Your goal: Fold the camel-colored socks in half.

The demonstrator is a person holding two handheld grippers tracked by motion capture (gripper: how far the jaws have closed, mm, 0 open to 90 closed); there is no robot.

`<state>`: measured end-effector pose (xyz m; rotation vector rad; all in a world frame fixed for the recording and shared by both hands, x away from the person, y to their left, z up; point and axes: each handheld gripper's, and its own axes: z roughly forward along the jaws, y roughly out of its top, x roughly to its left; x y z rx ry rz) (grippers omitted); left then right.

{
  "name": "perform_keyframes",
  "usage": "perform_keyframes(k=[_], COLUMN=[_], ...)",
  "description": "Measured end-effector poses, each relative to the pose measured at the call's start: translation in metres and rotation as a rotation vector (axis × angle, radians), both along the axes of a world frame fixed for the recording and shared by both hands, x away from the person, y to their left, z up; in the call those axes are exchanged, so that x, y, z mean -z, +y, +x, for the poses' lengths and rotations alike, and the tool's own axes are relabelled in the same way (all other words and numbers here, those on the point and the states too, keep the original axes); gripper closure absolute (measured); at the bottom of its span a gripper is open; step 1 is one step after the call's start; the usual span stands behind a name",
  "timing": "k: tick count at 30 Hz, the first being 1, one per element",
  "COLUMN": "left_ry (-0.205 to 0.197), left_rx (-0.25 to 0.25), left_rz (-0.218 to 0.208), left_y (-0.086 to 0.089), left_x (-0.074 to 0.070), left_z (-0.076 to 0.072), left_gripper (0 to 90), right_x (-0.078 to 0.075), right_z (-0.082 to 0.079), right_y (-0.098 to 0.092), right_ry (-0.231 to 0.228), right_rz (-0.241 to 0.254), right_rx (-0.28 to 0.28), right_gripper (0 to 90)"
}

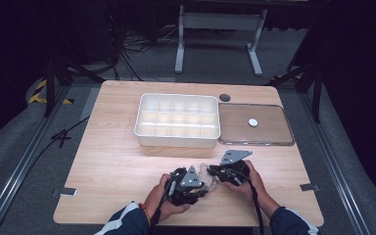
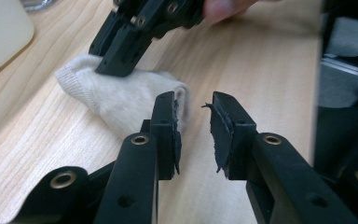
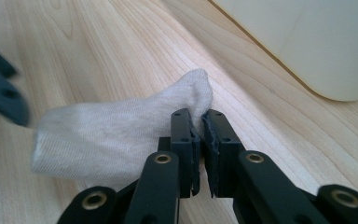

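The right tongs [image 3: 200, 135] are pinching the toe end of a small cream sock [image 3: 121, 135], their jaws pressed nearly together with a fold of the knit caught between them. The left tongs [image 2: 193, 126] are standing slightly apart with nothing between the jaws; the sock's other end [image 2: 121, 98] is lying just ahead and to the left of them, and one jaw is brushing or almost touching the fabric. The sock is resting on the wooden surface [image 1: 112, 161], between the two tongs, with the white compartment tray [image 1: 177, 121] well beyond them.

The step in hand seems to be taking hold of the sock at both ends. The next move probably calls for the left tongs shifting sideways onto the free end and closing, while the right grip is holding firm.
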<state>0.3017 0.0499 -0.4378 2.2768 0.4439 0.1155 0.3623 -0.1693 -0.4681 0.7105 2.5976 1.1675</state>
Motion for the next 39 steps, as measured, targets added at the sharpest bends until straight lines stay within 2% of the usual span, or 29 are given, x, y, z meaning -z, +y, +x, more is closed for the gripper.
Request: perform_keyframes(k=[2, 3, 4, 5, 6, 7, 10, 12, 15, 20, 21, 22, 29, 31, 33, 34, 36, 39], left_ry=[-0.005, -0.016, -0.016, -0.009, -0.004, -0.004, -0.009, 0.001, -0.025, -0.062, -0.065, -0.066, -0.065, -0.066, -0.066, -0.066, -0.061, -0.063], left_rx=[0.0, -0.019, -0.019, -0.03, -0.058, -0.058, -0.049, -0.032, -0.019, -0.015, -0.013, -0.019, -0.017, -0.012, -0.013, -0.013, -0.012, -0.012], left_rz=[-0.005, -0.035, -0.035, -0.058, -0.065, -0.065, -0.038, -0.039, -0.019, 0.001, 0.005, -0.009, -0.004, -0.002, -0.006, -0.006, -0.003, -0.001], left_y=[0.002, 0.006, 0.006, 0.006, 0.003, 0.003, -0.007, -0.009, -0.012, -0.014, -0.013, -0.014, -0.014, -0.014, -0.014, -0.014, -0.014, -0.014], left_x=[-0.003, -0.008, -0.008, -0.007, -0.002, -0.002, 0.015, 0.024, 0.029, 0.031, 0.031, 0.032, 0.033, 0.032, 0.033, 0.033, 0.032, 0.032], left_z=[0.0, 0.003, 0.003, 0.007, 0.011, 0.011, 0.015, 0.016, 0.015, 0.011, 0.011, 0.011, 0.011, 0.011, 0.011, 0.011, 0.011, 0.011], left_gripper=[73.0, 74.5, 75.8, 75.8, 77.9, 78.6, 79.5, 79.7, 80.2, 80.3, 80.3, 80.3, 80.4, 80.4, 80.4, 80.4, 80.4, 80.4], right_x=[0.0, 0.0, 0.0, 0.0, 0.0, 0.0, -0.001, -0.001, -0.001, -0.002, -0.002, -0.002, -0.006, -0.011, -0.015, -0.015, -0.021, -0.028], right_z=[0.0, 0.0, 0.0, -0.001, -0.001, -0.001, -0.002, -0.003, -0.004, -0.004, -0.004, -0.004, -0.001, 0.002, 0.003, 0.003, 0.002, -0.002], right_y=[0.0, 0.0, 0.0, 0.0, 0.001, 0.001, 0.002, 0.003, 0.003, 0.003, 0.002, 0.002, 0.0, -0.002, -0.004, -0.004, -0.003, 0.004], right_ry=[0.002, 0.004, 0.004, 0.003, 0.001, 0.001, -0.015, -0.031, -0.032, -0.041, -0.044, -0.048, -0.057, -0.08, -0.077, -0.077, -0.088, -0.103], right_rz=[0.001, 0.0, 0.0, -0.001, -0.004, -0.004, -0.018, -0.032, -0.032, -0.037, -0.037, -0.039, -0.032, -0.031, 0.001, 0.001, 0.056, 0.08], right_rx=[0.003, 0.002, 0.002, 0.001, -0.001, -0.001, -0.004, -0.005, -0.005, 0.005, 0.007, 0.012, 0.044, 0.081, 0.085, 0.085, 0.044, -0.016], right_gripper=[83.5, 83.6, 83.6, 83.7, 83.7, 83.7, 83.8, 83.8, 83.7, 83.5, 83.6, 83.8, 87.1, 88.5, 88.2, 88.2, 86.8, 85.5])
